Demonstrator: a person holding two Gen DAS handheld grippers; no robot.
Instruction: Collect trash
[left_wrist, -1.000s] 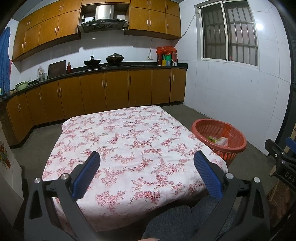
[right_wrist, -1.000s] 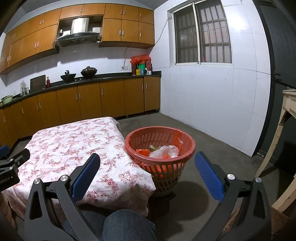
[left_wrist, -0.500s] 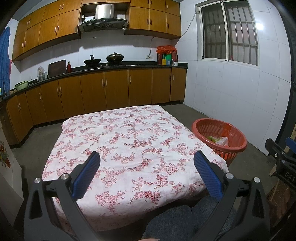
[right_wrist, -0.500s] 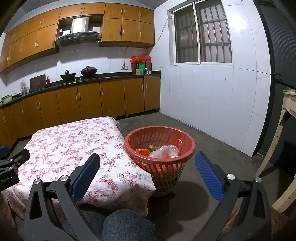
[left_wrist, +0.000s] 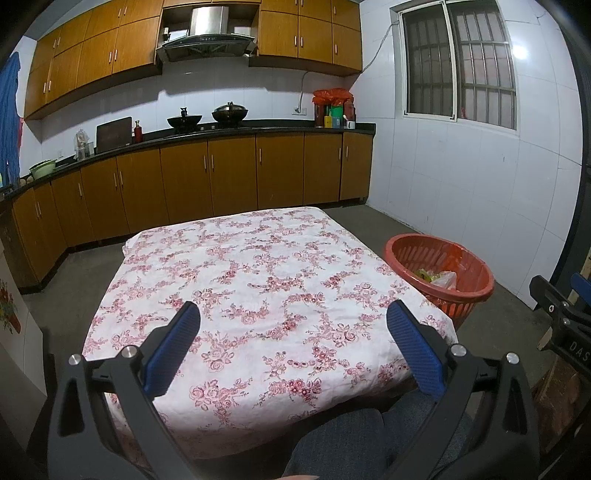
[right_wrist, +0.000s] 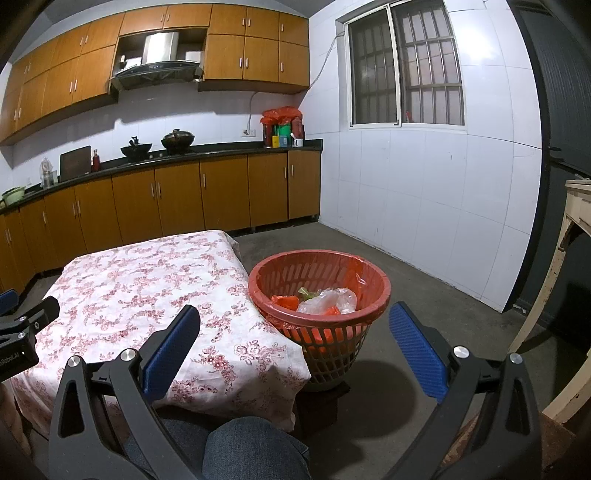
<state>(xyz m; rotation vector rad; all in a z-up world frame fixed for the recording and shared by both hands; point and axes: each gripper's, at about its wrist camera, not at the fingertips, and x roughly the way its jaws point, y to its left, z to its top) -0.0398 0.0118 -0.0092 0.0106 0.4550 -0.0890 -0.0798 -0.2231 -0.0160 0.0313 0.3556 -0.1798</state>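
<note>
An orange plastic basket (right_wrist: 376, 291) with an orange liner stands on the floor at the table's right side. It holds trash: a clear plastic bag (right_wrist: 328, 300), orange pieces and a green scrap. It also shows in the left wrist view (left_wrist: 476, 291). My left gripper (left_wrist: 293, 341) is open and empty above the near edge of the table with the floral cloth (left_wrist: 258, 280). My right gripper (right_wrist: 293, 345) is open and empty, in front of the basket and the table's corner (right_wrist: 236, 354). No trash shows on the cloth.
Wooden kitchen cabinets (left_wrist: 207, 184) with a dark counter, pots and bottles run along the back wall. A white tiled wall (right_wrist: 424, 199) is on the right. A pale wooden table leg (right_wrist: 569, 280) stands at far right. My knees (right_wrist: 255, 446) are below the grippers.
</note>
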